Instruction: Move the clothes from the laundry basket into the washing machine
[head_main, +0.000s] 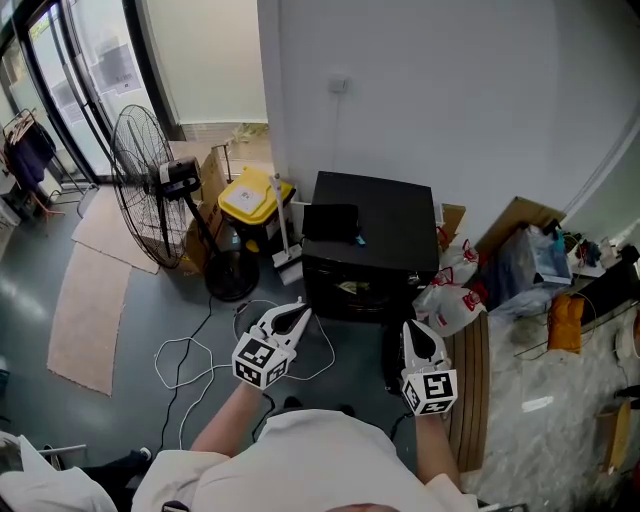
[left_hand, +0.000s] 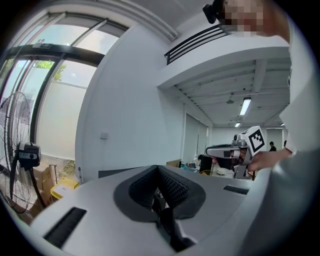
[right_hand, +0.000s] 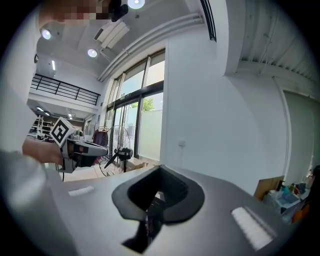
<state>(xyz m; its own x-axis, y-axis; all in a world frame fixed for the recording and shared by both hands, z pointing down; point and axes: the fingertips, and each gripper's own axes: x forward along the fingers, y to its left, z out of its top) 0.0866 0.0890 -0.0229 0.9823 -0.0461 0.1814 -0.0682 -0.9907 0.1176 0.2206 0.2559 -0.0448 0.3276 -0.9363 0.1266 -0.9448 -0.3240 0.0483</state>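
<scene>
Two claws, left claw (head_main: 298, 314) and right claw (head_main: 414, 332), we held closed and empty, aimed at twelve o'clock toward the black box (head_main: 372, 235), seemingly idle; clothes and basket showed nowhere.

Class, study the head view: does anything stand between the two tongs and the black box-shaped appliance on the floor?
Nothing visible blocks them. Between the left tongs, the right tongs and the black box-shaped appliance is only grey floor, with a thin white cable lying flat.
</scene>
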